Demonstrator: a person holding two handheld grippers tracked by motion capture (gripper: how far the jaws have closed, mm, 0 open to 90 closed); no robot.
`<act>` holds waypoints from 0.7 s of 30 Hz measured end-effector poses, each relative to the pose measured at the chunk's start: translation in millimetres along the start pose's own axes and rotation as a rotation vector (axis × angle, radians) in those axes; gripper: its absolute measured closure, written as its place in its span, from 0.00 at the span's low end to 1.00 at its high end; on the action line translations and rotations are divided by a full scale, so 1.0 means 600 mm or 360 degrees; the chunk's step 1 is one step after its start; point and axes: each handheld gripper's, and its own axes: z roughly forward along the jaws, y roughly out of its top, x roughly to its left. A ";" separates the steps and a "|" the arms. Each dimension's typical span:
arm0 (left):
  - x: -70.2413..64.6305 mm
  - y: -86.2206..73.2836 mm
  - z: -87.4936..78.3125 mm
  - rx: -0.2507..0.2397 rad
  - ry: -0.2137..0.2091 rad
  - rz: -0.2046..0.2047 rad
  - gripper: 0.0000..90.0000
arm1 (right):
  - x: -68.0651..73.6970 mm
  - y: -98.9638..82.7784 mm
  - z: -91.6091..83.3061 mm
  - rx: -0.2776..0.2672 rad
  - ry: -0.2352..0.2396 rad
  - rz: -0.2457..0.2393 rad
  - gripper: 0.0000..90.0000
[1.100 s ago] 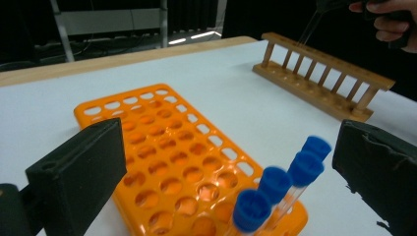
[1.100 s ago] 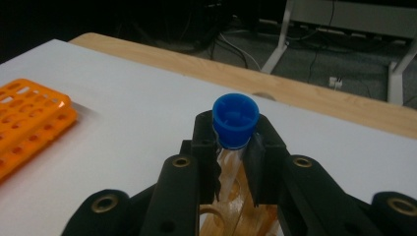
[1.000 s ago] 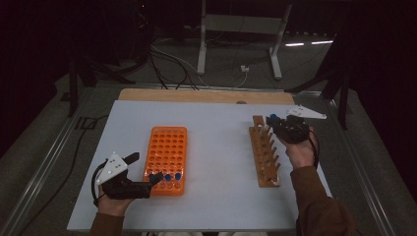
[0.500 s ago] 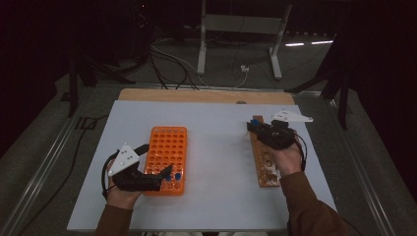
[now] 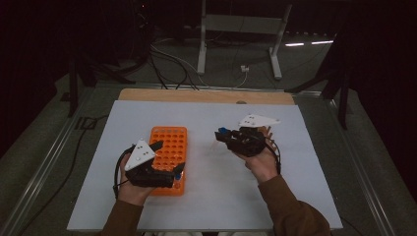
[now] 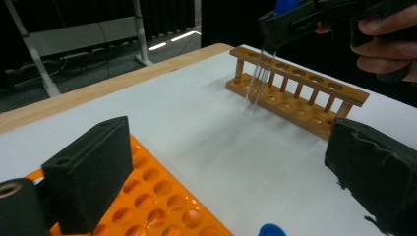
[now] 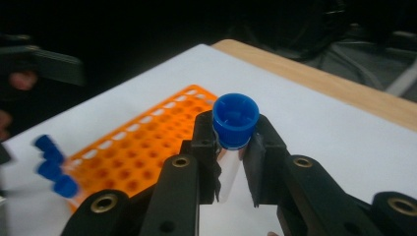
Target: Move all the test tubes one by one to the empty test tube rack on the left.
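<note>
The right tongs [image 5: 222, 133] clamp a blue-capped tube [image 7: 235, 129] above bare white bench [image 5: 295, 196], between the orange rack [image 5: 169, 147] and the wooden rack [image 6: 300, 91]. The left tongs [image 5: 169, 157], just narrowing, gape empty over the orange rack's near edge.

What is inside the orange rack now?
The orange rack holds a few blue-capped tubes at one end; its other holes look empty. The left gripper hangs above that end in the high view, so some holes there are covered.
</note>
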 end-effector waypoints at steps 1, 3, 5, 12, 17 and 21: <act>-0.003 0.002 0.003 0.0003 -0.0003 0.0005 0.08 | 0.006 0.001 0.004 0.0003 0.0017 -0.0003 0.85; -0.007 0.004 0.008 0.0014 -0.0005 0.0013 0.10 | 0.018 0.005 0.012 0.0008 0.0049 -0.0015 0.85; -0.010 0.006 0.012 0.0017 0.0001 0.0017 0.16 | 0.031 0.009 0.020 0.0015 0.0073 -0.0037 0.85; -0.025 0.010 0.027 0.0037 0.0079 0.0079 0.36 | 0.067 0.025 0.032 0.0004 0.0182 -0.0057 0.85; -0.033 0.013 0.034 0.0007 0.0080 0.0084 0.54 | 0.090 0.033 0.039 0.0028 0.0238 -0.0093 0.85; -0.035 0.015 0.037 -0.0022 0.0060 0.0075 0.65 | 0.100 0.033 0.044 0.0046 0.0273 -0.0102 0.85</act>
